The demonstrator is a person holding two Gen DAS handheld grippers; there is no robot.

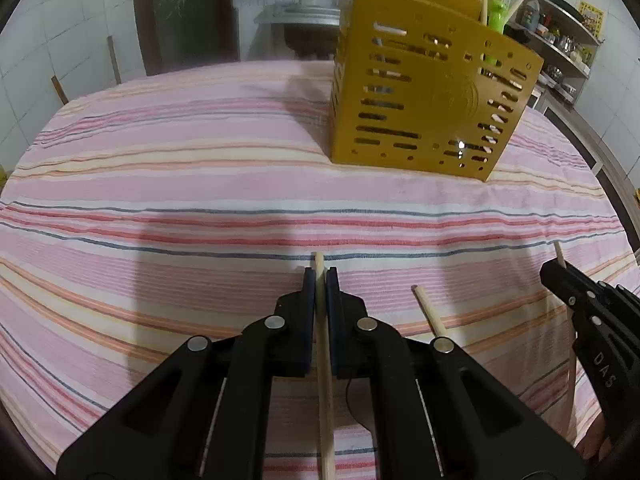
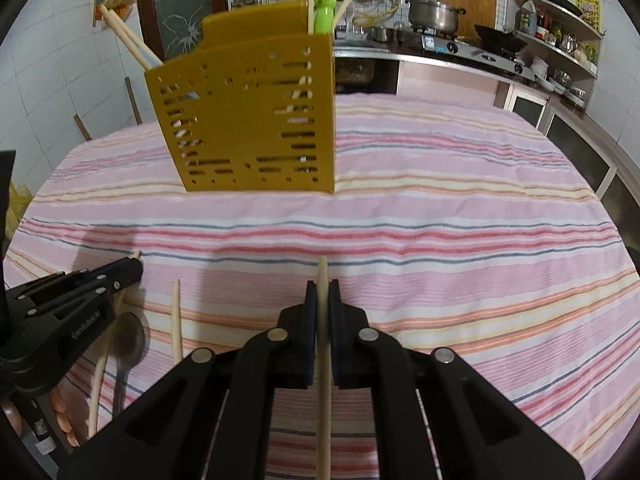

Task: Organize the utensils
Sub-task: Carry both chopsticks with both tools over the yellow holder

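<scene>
My left gripper [image 1: 320,276] is shut on a pale wooden chopstick [image 1: 326,400] that pokes out just past the pads, low over the striped tablecloth [image 1: 200,200]. My right gripper [image 2: 322,288] is shut on a second chopstick [image 2: 324,400] in the same way. Each gripper shows at the edge of the other's view: the right gripper [image 1: 556,276] at far right, the left gripper [image 2: 132,268] at far left. A loose chopstick [image 2: 176,320] lies on the cloth between them. Behind stands a yellow slotted utensil holder [image 1: 432,100] with several chopsticks [image 2: 128,38] and a green item [image 2: 324,12] in it.
A dark spoon [image 2: 128,340] lies on the cloth under the left gripper. A hand's fingers [image 2: 60,412] show at the lower left. Beyond the table are a stove with a pot [image 2: 434,14], a tiled wall and shelves [image 2: 560,40] with kitchenware.
</scene>
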